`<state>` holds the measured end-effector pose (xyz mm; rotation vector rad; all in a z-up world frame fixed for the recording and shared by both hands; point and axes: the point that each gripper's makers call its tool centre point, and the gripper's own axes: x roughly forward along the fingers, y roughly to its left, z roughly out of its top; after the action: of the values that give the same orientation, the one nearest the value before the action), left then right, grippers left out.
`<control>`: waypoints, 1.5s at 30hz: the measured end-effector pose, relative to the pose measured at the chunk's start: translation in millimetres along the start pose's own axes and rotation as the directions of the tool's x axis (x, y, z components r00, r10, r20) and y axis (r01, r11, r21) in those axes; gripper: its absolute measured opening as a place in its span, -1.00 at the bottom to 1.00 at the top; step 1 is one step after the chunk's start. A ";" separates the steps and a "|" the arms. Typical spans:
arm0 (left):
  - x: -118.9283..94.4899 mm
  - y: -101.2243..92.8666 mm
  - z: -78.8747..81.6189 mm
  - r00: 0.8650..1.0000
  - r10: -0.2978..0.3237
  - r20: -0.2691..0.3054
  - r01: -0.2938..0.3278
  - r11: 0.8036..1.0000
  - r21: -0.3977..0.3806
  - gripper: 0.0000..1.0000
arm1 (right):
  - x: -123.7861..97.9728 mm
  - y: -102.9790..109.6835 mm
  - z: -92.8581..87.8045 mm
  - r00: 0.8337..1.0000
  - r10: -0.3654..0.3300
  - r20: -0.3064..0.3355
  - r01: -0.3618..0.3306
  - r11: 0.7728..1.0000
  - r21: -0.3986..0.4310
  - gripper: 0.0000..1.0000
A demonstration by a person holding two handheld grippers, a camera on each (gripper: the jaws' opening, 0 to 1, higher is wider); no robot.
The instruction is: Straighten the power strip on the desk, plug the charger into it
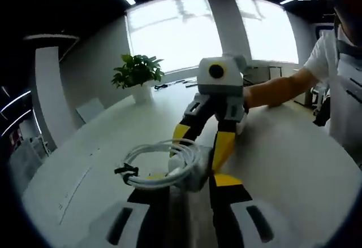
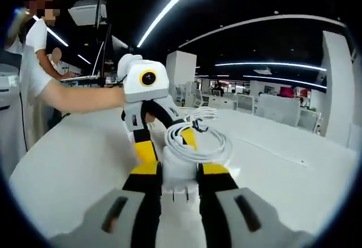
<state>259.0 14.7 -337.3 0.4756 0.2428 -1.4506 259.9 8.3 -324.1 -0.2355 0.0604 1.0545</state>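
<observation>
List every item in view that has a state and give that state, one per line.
Charger: white, off the desk, clamped between both tools.
Cable: coiled in loops, bundled with a black tie.
Left tool: shut on the charger.
Right tool: shut on the charger.
Potted plant: upright on the desk.

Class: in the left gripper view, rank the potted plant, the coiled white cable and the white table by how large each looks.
1. White table, by far the largest.
2. Coiled white cable.
3. Potted plant.
The plant stands far back and the cable close to the camera, so those two looks say little of true size.
</observation>
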 end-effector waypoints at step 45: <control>-48.3 58.9 9.9 0.994 0.098 -0.053 -0.094 0.993 0.071 -0.90 | 59.5 -7.6 22.5 0.977 0.109 0.183 -0.152 0.959 0.240 -0.52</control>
<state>310.1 56.1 -297.7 0.5775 0.2131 -1.3559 294.5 60.5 -310.6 0.0908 0.0584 1.1831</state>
